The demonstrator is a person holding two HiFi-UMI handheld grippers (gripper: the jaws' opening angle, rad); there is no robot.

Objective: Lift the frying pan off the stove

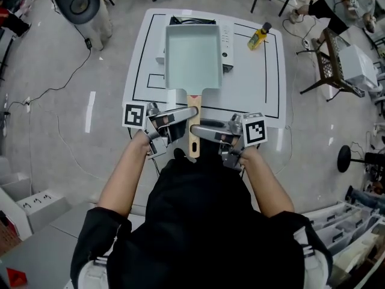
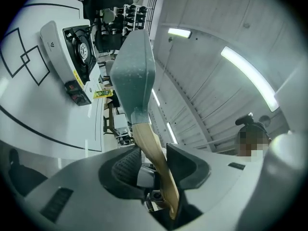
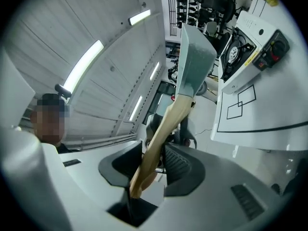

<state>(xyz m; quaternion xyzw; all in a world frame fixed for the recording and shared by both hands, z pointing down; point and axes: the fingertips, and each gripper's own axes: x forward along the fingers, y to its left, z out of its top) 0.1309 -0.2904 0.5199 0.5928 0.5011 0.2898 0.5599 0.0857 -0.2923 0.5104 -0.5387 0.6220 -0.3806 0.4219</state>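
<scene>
A pale green rectangular frying pan (image 1: 192, 56) with a wooden handle (image 1: 194, 138) hangs over the white stove (image 1: 227, 38) on the white table (image 1: 264, 92). My left gripper (image 1: 191, 114) is shut on the handle from the left. My right gripper (image 1: 194, 129) is shut on it from the right, just nearer me. The left gripper view shows the pan's underside (image 2: 134, 71) clear of the stove (image 2: 72, 52), with the handle (image 2: 149, 146) clamped in my left gripper (image 2: 155, 170). In the right gripper view the pan (image 3: 195, 59) also stands apart from the stove (image 3: 255, 47), its handle (image 3: 166, 124) in my right gripper (image 3: 151, 165).
A yellow bottle (image 1: 259, 36) stands at the table's far right corner. On the floor are a round grey appliance (image 1: 81, 2) at the far left with a cable, chair legs at the back, a small brown side stand (image 1: 334, 65) at the right and bins at the lower right.
</scene>
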